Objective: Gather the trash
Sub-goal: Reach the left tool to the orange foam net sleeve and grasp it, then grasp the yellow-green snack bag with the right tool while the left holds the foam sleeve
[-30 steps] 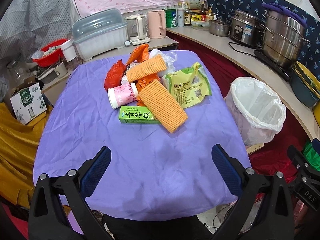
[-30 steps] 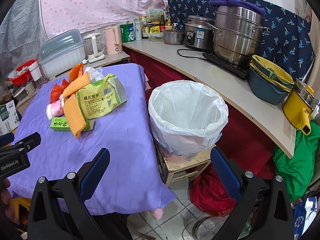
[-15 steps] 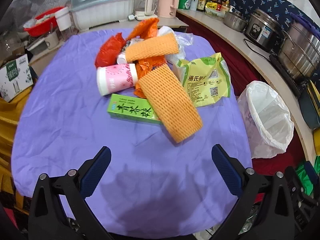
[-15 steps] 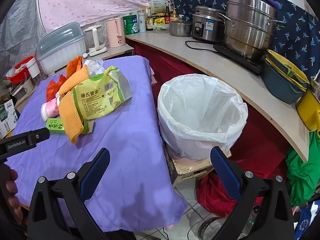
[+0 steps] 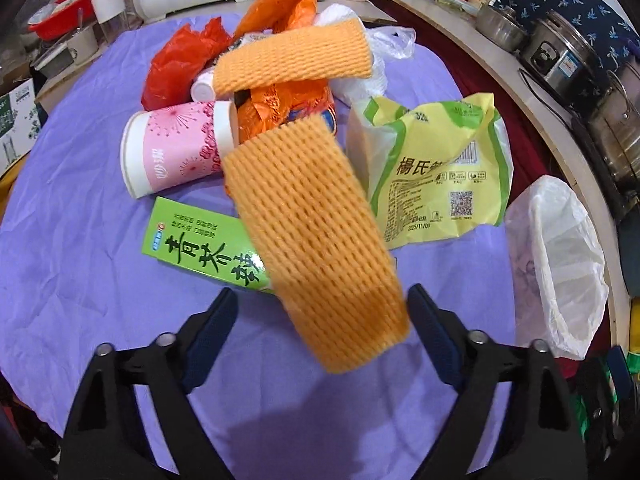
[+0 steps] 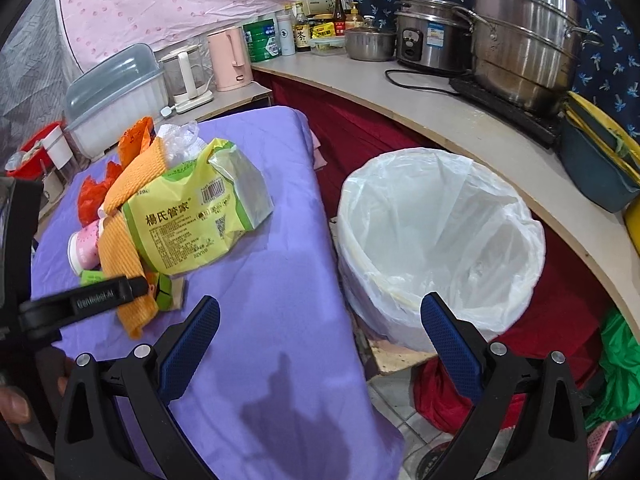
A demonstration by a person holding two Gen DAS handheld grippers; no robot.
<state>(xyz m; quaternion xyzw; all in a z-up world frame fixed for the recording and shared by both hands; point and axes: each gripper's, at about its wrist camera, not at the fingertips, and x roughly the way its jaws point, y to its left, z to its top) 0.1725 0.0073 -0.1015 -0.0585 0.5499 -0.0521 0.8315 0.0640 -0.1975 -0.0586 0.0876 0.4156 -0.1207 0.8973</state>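
Observation:
A trash pile lies on the purple table (image 5: 80,264): an orange foam net (image 5: 312,232), a second foam net (image 5: 292,60), a green box (image 5: 200,248), a pink paper cup (image 5: 176,152), a yellow-green snack bag (image 5: 440,172), orange and red wrappers. My left gripper (image 5: 322,314) is open, its fingers on either side of the near end of the foam net, not touching it. My right gripper (image 6: 320,320) is open and empty, between the table edge and the white-lined trash bin (image 6: 440,232). The pile also shows in the right wrist view, with the snack bag (image 6: 192,220) on top.
The bin (image 5: 556,264) stands right of the table on a low wooden stand. A counter behind it holds steel pots (image 6: 520,40), a rice cooker (image 6: 428,40) and bottles. A covered dish rack (image 6: 116,88) and kettles stand beyond the table.
My left gripper has moved forward and down onto the pile, and the foam net now lies between its open fingers. My right gripper has shifted a little toward the bin.

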